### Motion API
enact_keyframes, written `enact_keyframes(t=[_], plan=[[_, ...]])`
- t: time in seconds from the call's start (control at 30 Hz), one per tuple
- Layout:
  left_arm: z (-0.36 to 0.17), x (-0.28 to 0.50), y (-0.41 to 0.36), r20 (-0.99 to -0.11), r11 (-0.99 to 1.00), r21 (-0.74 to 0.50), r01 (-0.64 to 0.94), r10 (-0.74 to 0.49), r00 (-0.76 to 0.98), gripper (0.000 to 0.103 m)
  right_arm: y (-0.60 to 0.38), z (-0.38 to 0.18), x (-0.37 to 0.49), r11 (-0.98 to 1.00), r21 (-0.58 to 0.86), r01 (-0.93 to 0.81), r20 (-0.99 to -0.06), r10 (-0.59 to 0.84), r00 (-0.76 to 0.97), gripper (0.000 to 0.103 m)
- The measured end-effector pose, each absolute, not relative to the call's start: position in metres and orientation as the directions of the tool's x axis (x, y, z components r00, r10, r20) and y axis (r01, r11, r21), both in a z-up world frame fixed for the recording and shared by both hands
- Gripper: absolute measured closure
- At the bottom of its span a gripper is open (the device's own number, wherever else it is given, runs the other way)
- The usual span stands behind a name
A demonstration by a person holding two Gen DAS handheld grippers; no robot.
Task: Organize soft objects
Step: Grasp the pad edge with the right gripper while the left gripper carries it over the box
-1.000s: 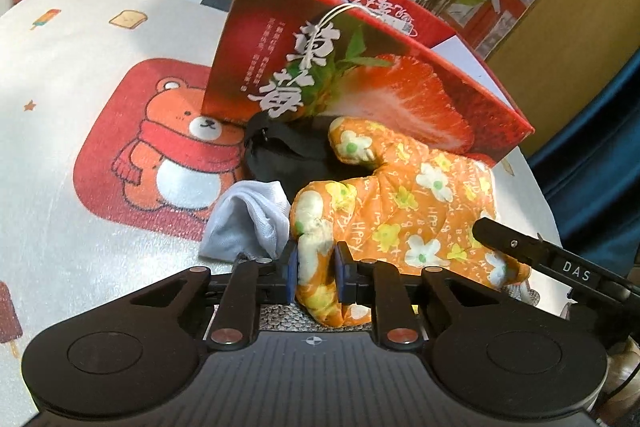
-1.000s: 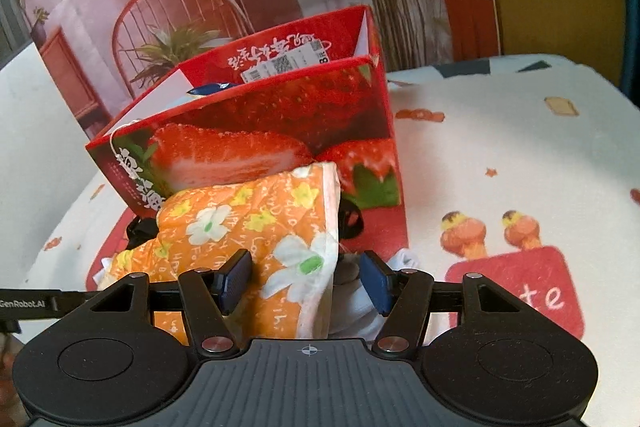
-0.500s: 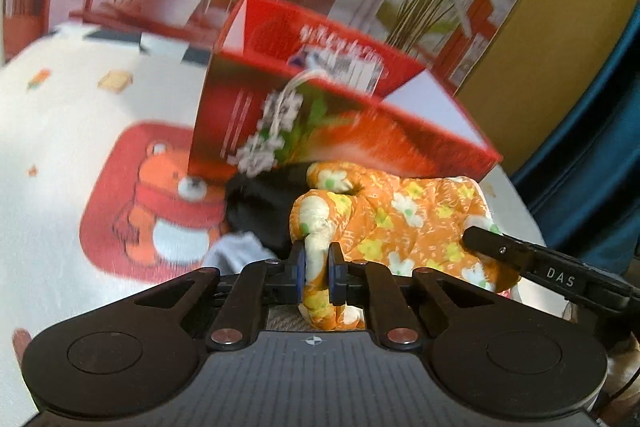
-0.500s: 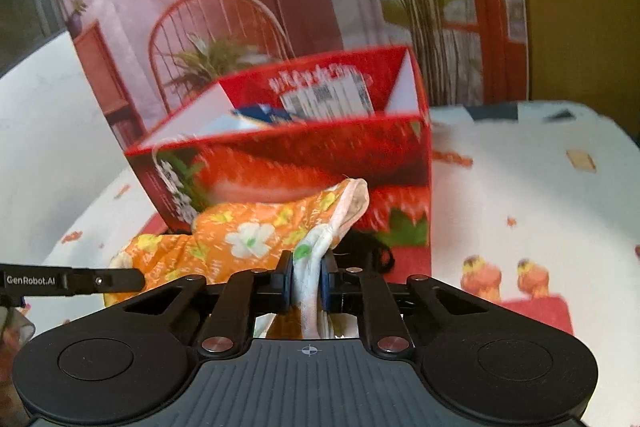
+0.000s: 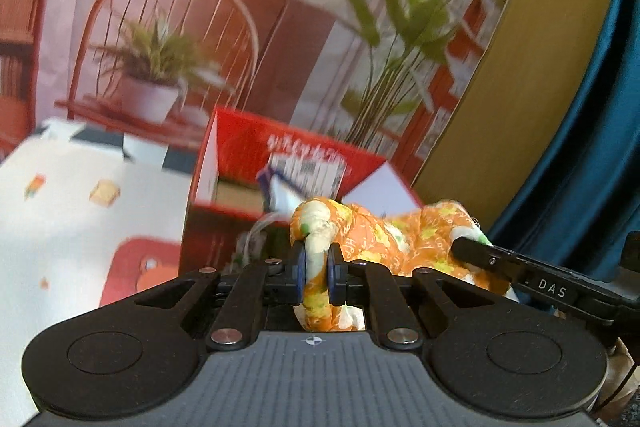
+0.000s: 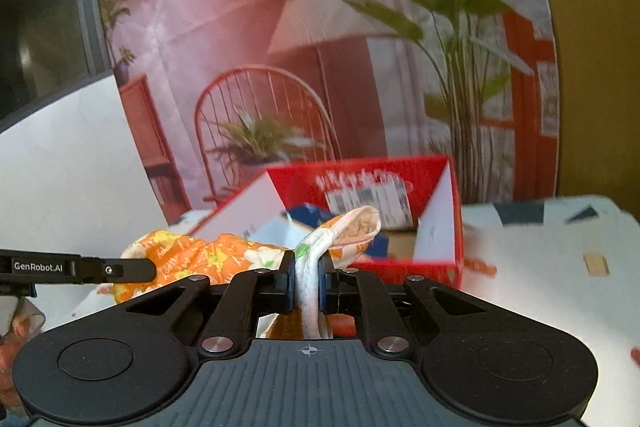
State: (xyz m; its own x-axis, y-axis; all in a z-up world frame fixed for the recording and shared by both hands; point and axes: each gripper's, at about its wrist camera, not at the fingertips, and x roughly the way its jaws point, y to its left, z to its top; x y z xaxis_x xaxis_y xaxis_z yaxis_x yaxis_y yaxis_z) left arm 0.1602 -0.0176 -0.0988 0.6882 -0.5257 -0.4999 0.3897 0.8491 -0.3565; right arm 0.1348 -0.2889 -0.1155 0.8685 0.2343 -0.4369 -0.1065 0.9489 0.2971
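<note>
A: Pinching what w/ your left gripper [image 5: 317, 269]?

B: You've got the orange padded cloth with white and yellow flowers [image 5: 384, 239]. Jaws nearly closed, only a bunched fold of fabric between the blue pads.

A: And my right gripper [image 6: 307, 285]?

B: Same cloth [image 6: 208, 257], other end. Jaws squeezed tight on its pale edge, a loop of hem sticking up above the fingertips.

A: Where's the cloth hanging?

B: Stretched between both grippers, in front of the open red cardboard box with the strawberry print [image 6: 436, 187], roughly level w/ its rim. Can't tell if it touches the box.

A: Anything inside?

B: Blue-and-white item [image 6: 304, 217], too blurred to name. Box sits on the white tablecloth with cartoon prints [image 5: 80, 219].
</note>
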Motion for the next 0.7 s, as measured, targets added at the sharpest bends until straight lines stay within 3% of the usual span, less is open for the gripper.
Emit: enact_keyframes(t=[0.37, 0.53, 0.7], plan=[[-0.071, 0.21, -0.042, -0.455, 0.859, -0.288, 0.423, -0.511, 0.729, 0.092, -0.301, -0.084, 0.184, 0.962, 0.248, -0.118, -0.38, 0.209, 0.901, 0.094], [-0.079, 0.253, -0.058, -0.491, 0.884, -0.229, 0.408, -0.466, 0.736, 0.092, -0.302, -0.093, 0.229, 0.976, 0.196, -0.091, -0.413, 0.167, 0.895, 0.094], [-0.102, 0.284, -0.073, -0.582, 0.897, -0.174, 0.407, -0.427, 0.692, 0.092, -0.297, -0.115, 0.269, 0.985, 0.157, -0.075, -0.487, 0.143, 0.862, 0.094]])
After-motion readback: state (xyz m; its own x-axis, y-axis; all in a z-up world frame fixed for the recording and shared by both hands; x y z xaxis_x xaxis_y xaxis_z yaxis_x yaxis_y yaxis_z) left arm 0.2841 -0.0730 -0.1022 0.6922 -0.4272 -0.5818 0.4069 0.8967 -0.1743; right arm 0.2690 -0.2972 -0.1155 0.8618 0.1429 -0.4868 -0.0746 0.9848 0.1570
